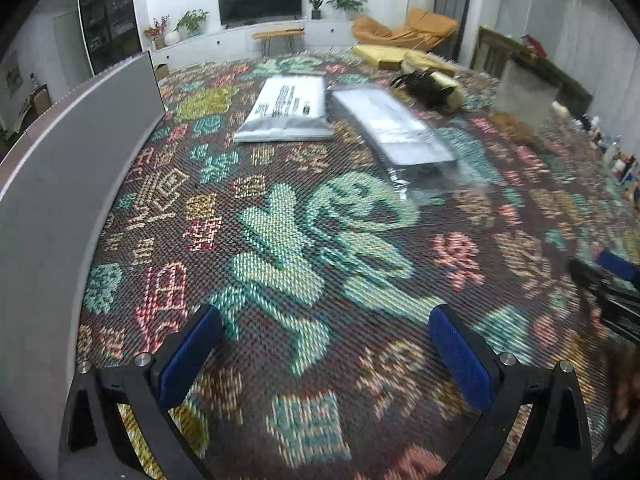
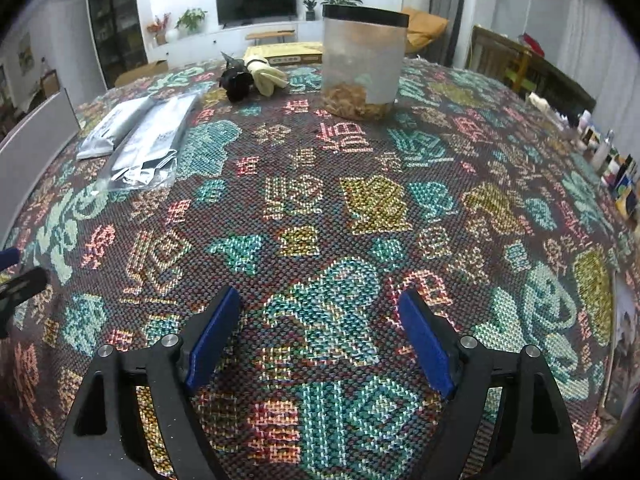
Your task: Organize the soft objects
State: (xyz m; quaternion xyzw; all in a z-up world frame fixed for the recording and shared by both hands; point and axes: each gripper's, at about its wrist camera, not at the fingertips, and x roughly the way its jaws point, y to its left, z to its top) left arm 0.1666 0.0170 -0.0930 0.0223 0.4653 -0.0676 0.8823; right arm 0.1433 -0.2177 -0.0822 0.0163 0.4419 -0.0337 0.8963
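both views angled down, shared tablecloth [image 1: 304, 240]

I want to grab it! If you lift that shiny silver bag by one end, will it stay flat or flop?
The nearer silver bag would probably droop: its open end is crinkled, like thin foil. It looks flat, so likely light. The glossy skin may slip between the pads.

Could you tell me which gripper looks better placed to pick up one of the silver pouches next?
Probably the left gripper: open, with the silver pouches ahead of it. From the right gripper they lie far off left.
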